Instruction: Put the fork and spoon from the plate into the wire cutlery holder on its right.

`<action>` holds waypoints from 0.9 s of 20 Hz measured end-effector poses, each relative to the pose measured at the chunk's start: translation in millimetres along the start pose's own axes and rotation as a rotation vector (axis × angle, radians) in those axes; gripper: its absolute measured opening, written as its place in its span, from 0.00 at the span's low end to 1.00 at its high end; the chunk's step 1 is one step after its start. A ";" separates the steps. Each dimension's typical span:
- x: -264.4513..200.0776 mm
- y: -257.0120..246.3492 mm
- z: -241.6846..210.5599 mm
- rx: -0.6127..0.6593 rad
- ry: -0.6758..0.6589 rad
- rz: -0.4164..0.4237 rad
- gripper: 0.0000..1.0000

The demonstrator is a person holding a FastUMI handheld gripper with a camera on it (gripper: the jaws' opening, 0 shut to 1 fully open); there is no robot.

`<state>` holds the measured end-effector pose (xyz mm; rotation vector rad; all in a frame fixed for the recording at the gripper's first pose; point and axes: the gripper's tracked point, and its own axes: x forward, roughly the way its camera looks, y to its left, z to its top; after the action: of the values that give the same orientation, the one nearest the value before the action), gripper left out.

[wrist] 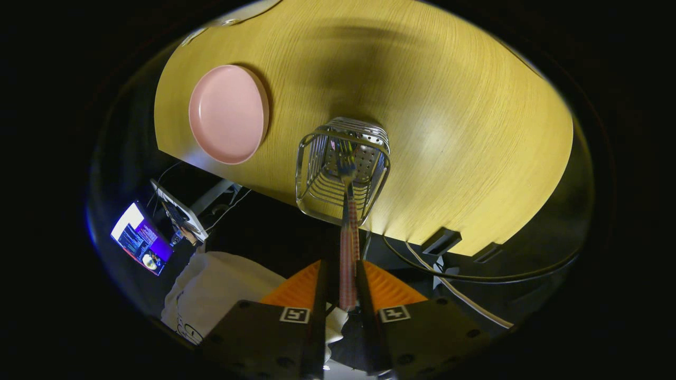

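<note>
My gripper [348,295] is clamped narrow on the fork [347,232], both fingers pressing its patterned handle. The tines hang over the holder [342,169], inside its rim. The plate [228,113], left of the holder, lies bare. The fork looks stiff, light and slick, so I judge a hold low on the handle steadies it best.

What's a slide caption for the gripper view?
Gripper shut on patterned-handle cutlery, tines over the wire holder; pink plate bare beside it.

Glossy metal wire holder [342,169], matt pink plate [228,113], wood-grain table [475,121]
</note>
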<state>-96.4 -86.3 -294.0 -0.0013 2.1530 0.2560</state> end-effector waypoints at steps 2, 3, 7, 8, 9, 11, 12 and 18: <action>-8.7 -2.2 3.3 0.014 -0.046 0.011 0.69; -11.7 -1.0 2.1 0.028 -0.071 0.028 0.78; -24.2 -5.9 -6.4 0.048 -0.183 0.081 0.98; -27.4 -6.0 -9.8 0.048 -0.214 0.088 0.98; -30.4 -4.1 -12.7 0.048 -0.248 0.097 0.99; -39.4 0.8 -18.2 0.042 -0.335 0.115 0.99; -45.3 1.7 -19.0 0.033 -0.392 0.111 1.00; -90.8 18.2 -30.5 0.007 -0.713 0.111 1.00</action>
<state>-72.2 -82.9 -199.7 0.1874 1.4452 0.2640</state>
